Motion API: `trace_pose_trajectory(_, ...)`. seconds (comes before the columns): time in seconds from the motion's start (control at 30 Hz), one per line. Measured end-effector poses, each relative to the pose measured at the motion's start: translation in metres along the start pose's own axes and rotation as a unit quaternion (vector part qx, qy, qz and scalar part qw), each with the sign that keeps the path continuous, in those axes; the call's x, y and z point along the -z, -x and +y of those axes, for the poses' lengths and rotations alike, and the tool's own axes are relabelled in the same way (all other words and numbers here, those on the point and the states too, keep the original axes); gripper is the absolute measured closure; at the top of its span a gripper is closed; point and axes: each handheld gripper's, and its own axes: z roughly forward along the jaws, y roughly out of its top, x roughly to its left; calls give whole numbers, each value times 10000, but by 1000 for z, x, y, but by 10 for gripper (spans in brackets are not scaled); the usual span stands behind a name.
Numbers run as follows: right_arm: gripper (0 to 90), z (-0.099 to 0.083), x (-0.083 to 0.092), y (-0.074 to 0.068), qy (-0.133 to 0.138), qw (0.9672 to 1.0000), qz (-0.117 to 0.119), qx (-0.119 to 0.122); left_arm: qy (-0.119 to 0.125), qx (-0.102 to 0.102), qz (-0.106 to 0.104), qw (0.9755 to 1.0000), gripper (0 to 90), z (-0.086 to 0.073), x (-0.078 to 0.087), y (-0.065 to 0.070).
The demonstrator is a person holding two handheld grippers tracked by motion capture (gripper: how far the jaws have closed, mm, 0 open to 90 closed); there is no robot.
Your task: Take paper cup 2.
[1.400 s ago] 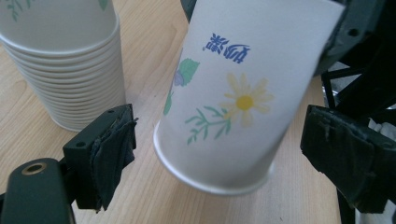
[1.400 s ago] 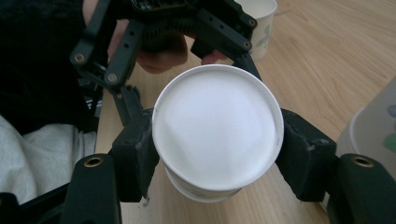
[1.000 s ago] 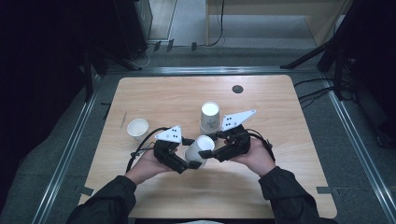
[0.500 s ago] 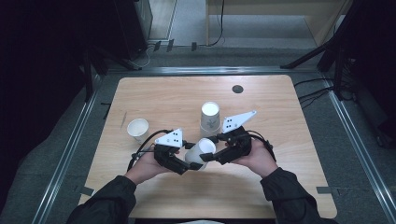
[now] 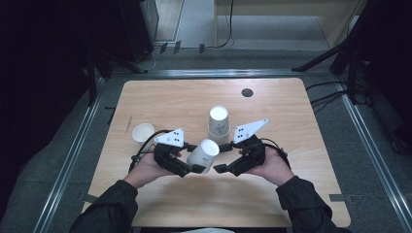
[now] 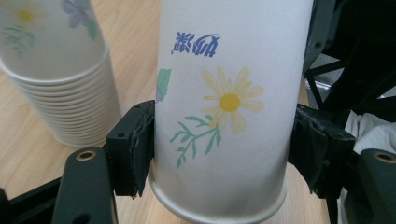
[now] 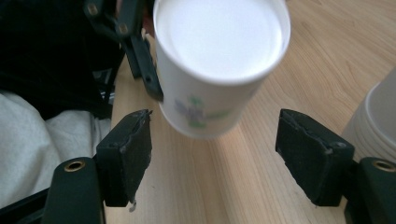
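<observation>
- The left gripper [image 5: 194, 170] is clamped on a paper cup [image 5: 204, 155], its pads pressing both sides of the flowered wall near the rim, as the left gripper view shows.
- The right gripper [image 5: 221, 158] has just been opening; its jaws stand apart, clear of the cup, whose closed white base faces it.
- The cup is held tilted above the table [image 5: 291, 116], just in front of the upside-down stack of cups [image 5: 218, 124]; a single cup [image 5: 143, 132] stands off to the left.
- This looks like a hand-over to the left side, though I can't be sure.
- To do it well: keep the squeeze light so the thin wall doesn't buckle, draw the right gripper straight back without brushing the base, and keep the cup clear of the stack.
</observation>
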Motion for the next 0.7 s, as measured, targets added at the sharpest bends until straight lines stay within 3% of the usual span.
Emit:
trace_pose_trajectory(0.03,272,-1,-1,0,-28,10000,-45,16,-59,-17,45,10000,295,1,3,-1)
trace_pose_trajectory(0.13,273,-3,-5,0,-79,9999,-140,53,-212,58,-93,9997,291,1,9,-5)
trace_pose_trajectory(0.37,274,-6,-15,3,-215,9995,-224,-30,-850,-74,94,9963,292,-1,13,-9)
trace_pose_trajectory(0.53,278,-6,-20,2,-222,9994,-258,49,-1351,-291,238,9901,292,0,7,-8)
trace_pose_trajectory(0.7,279,-6,-24,2,-234,9994,-239,73,-1658,-393,142,9853,291,0,-4,-4)
